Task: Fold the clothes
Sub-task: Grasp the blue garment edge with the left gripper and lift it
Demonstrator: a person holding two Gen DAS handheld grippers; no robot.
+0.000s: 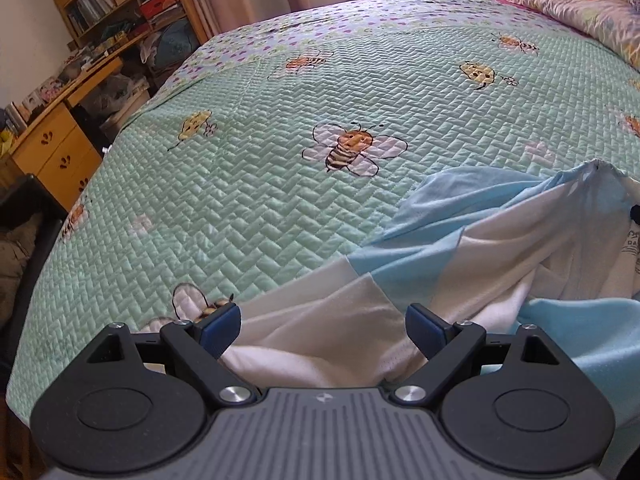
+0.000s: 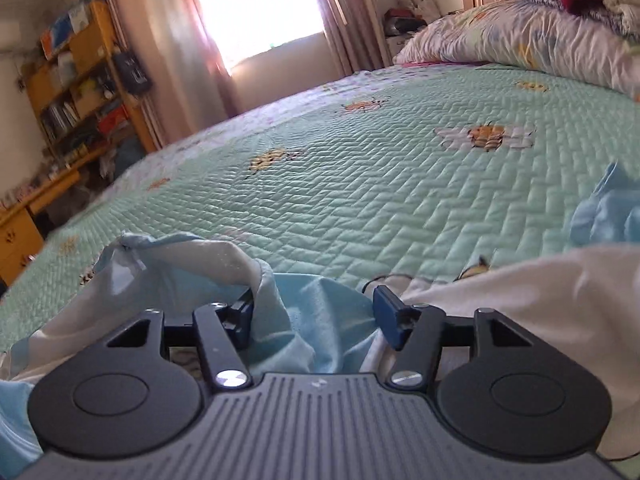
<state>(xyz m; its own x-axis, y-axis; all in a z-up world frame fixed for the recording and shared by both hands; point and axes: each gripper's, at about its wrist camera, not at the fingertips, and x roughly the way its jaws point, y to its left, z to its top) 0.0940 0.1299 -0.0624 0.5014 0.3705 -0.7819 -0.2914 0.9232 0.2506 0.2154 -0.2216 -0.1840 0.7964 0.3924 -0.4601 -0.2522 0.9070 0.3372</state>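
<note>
The left tongs [image 1: 322, 330] stand wide apart over a white fold of the garment [image 1: 460, 264]; the right tongs [image 2: 314, 314] gape around loose blue cloth, pads not pressing; the white-and-blue garment lies crumpled on the near edge of the bee-print quilt [image 1: 248, 184]; beyond the quilt, only the right view shows the window [image 2: 256, 8].

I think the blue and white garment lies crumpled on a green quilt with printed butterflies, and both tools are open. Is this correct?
Not quite: the prints on the quilt are bees, not butterflies, as the left wrist view shows clearly. The rest holds: the blue and white garment lies crumpled on it, and the left tool and right tool are both open.
</note>
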